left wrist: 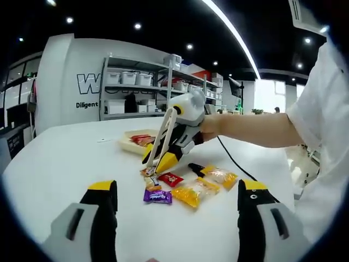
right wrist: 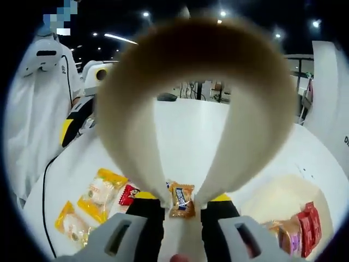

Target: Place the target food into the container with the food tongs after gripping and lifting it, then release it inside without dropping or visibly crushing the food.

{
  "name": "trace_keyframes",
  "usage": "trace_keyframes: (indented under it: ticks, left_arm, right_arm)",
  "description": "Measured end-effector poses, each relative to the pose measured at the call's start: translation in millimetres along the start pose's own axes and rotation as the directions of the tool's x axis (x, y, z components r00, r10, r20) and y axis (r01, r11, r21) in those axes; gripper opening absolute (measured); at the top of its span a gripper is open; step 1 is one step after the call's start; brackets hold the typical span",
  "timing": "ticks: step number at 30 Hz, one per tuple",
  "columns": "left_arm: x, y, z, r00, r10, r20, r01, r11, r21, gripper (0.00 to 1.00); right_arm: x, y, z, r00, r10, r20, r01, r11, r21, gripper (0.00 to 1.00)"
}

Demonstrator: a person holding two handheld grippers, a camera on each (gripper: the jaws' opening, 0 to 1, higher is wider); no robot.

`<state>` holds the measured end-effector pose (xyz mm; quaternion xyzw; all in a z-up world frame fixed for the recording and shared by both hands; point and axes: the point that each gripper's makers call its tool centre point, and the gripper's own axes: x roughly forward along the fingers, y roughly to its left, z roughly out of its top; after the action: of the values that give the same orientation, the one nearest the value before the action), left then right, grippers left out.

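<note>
White food tongs are held in my right gripper, whose yellow-tipped jaws squeeze the two arms together. Seen from the right gripper view, the tongs loop up and over, and their tips pinch a small orange wrapped candy just above the white table. That candy sits at the tong tips among the loose snacks. The beige tray container lies behind, with red packets in it. My left gripper stands open near the table's front, holding nothing.
Loose snacks lie around the tong tips: a purple candy, a red packet and two yellow packs. A black cable runs across the table. A person's white sleeve is at the right.
</note>
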<state>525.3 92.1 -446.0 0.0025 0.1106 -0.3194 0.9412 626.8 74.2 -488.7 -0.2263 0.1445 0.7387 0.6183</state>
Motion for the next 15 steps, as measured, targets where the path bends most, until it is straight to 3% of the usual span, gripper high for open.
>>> trace_keyframes:
  ticks: [15]
  left_arm:
    - [0, -2.3, 2.8, 1.0, -0.006, 0.002, 0.006, 1.0, 0.007, 0.9]
  right_arm:
    - [-19, 2, -11.3, 0.999, -0.044, -0.015, 0.045, 0.998, 0.047, 0.22]
